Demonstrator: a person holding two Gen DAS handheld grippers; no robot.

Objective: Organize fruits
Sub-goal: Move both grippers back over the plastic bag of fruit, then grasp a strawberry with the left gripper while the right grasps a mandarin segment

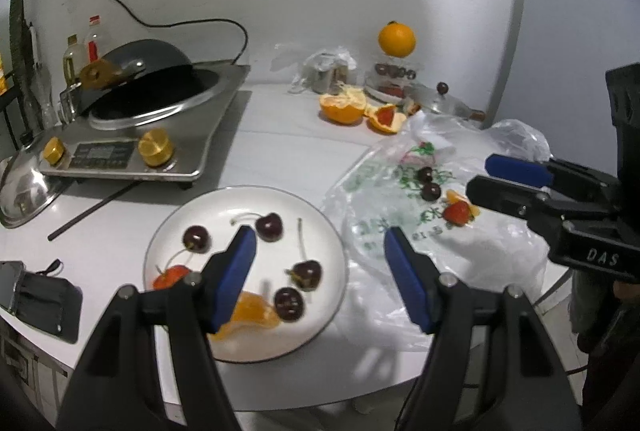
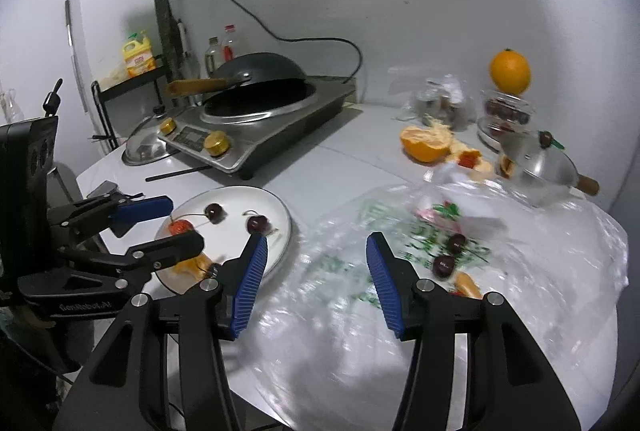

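Observation:
A white plate [image 1: 328, 231] holds several dark cherries [image 1: 269, 226], a strawberry [image 1: 170, 276] and an orange segment [image 1: 252, 313]. My left gripper [image 1: 320, 251] is open and empty, hovering over the plate's right edge. On a clear plastic bag [image 2: 540, 231] lie two cherries [image 2: 444, 265], a strawberry [image 1: 457, 212] and an orange piece [image 2: 468, 285]. My right gripper [image 2: 316, 251] is open and empty above the bag, left of those cherries; it also shows in the left wrist view [image 1: 498, 177]. The plate shows in the right wrist view [image 2: 240, 197].
An induction cooker with a dark wok [image 1: 152, 103] stands at the back left, a steel lid [image 1: 24, 191] beside it. Peeled orange halves [image 1: 344, 105], a whole orange on a jar [image 1: 397, 38] and a lidded steel pot [image 2: 538, 167] stand at the back right. A black pouch [image 1: 44, 303] lies front left.

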